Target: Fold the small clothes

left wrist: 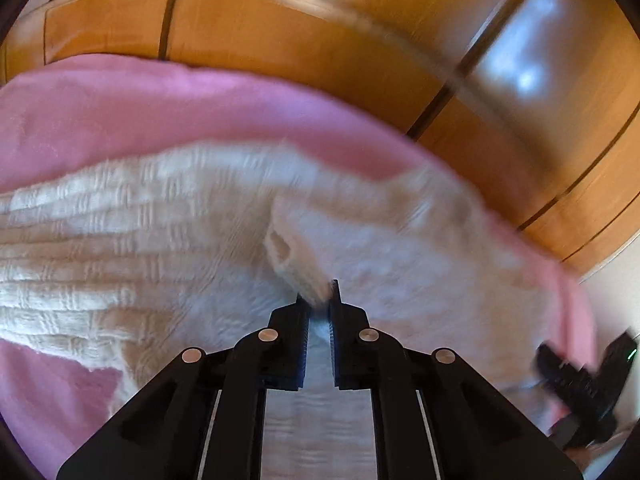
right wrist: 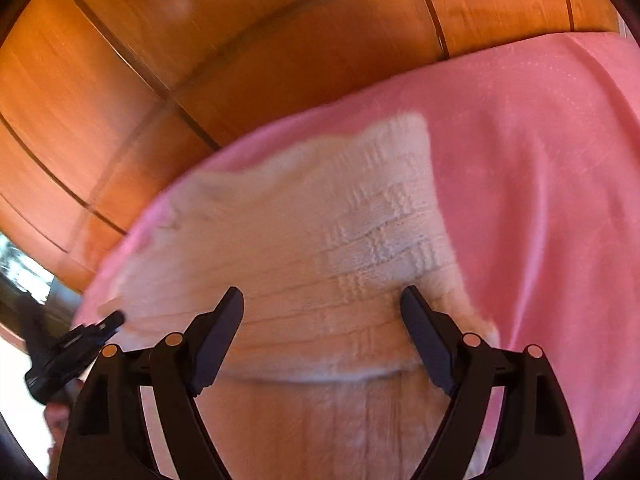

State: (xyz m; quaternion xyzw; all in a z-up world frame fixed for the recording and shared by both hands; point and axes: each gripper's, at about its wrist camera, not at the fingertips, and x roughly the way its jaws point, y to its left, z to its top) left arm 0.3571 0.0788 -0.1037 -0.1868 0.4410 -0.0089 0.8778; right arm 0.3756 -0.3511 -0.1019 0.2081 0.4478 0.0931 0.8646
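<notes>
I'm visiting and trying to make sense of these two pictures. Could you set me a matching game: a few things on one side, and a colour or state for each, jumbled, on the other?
Things
1. left tool
2. right tool
3. knitted garment
4. blanket
5. wooden panelling

Colour or state
A. pink, spread under the garment
B. cream, textured knit
C. shut on a pinch of fabric
D. orange-brown, behind the blanket
E. open, fingers spread over the knit

Pairs: 1-C, 2-E, 3-B, 4-A, 5-D
</notes>
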